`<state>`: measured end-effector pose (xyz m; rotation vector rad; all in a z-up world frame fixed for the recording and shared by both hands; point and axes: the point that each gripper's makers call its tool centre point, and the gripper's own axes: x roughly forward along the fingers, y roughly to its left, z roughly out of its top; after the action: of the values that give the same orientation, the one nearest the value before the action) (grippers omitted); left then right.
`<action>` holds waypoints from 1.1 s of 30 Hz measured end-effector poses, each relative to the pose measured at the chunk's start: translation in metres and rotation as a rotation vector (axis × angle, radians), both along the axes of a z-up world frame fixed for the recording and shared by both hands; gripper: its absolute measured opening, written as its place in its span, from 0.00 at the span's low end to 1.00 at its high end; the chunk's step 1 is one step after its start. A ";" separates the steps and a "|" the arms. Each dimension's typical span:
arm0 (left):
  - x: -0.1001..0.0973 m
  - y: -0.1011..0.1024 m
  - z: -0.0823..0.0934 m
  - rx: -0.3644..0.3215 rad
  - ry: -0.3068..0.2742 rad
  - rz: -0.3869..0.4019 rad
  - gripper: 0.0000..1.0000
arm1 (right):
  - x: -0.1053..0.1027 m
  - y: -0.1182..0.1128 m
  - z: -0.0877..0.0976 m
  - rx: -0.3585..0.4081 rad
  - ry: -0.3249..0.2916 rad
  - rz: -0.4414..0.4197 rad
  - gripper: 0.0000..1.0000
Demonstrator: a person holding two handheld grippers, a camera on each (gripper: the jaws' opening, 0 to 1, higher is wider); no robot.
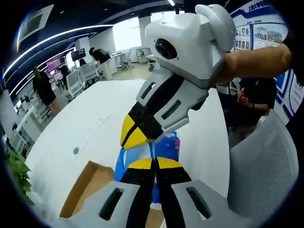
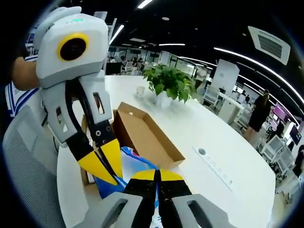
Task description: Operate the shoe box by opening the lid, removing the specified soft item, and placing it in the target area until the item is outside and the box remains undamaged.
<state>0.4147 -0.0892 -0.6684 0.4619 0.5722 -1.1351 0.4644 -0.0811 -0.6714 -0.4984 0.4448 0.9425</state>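
Note:
A blue soft item with printed patches (image 1: pixel 167 146) hangs above the open brown shoe box (image 1: pixel 88 183). My left gripper (image 1: pixel 154 162) rises from the bottom of the left gripper view, its jaws shut on the item. My right gripper (image 1: pixel 130 140) reaches in from the upper right, its yellow tips pinched on the same fabric. In the right gripper view my right gripper (image 2: pixel 157 175) is shut on the blue item (image 2: pixel 135 161). The left gripper (image 2: pixel 108 173) grips it from the left. The open cardboard box (image 2: pixel 147 137) lies just behind them on the white table (image 2: pixel 223 142).
A potted green plant (image 2: pixel 171 83) and a small white cup (image 2: pixel 140 90) stand on the table beyond the box. A round socket (image 2: pixel 202 152) is set in the tabletop. A grey mesh chair (image 1: pixel 266 166) stands close by. People and desks are far behind.

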 end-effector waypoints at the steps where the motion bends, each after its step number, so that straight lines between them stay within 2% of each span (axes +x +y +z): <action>1: 0.000 -0.003 -0.001 0.000 0.002 -0.004 0.00 | 0.000 -0.003 0.000 -0.001 0.001 -0.004 0.00; 29: -0.003 -0.086 -0.021 -0.027 0.058 -0.121 0.00 | 0.000 -0.089 -0.024 -0.036 0.048 -0.129 0.00; 33: -0.003 -0.096 -0.026 -0.040 0.083 -0.128 0.00 | 0.000 -0.100 -0.029 -0.036 0.056 -0.148 0.00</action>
<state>0.4115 -0.1852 -0.6942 0.4229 0.5973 -1.2909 0.4641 -0.1808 -0.7007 -0.4654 0.5429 0.8083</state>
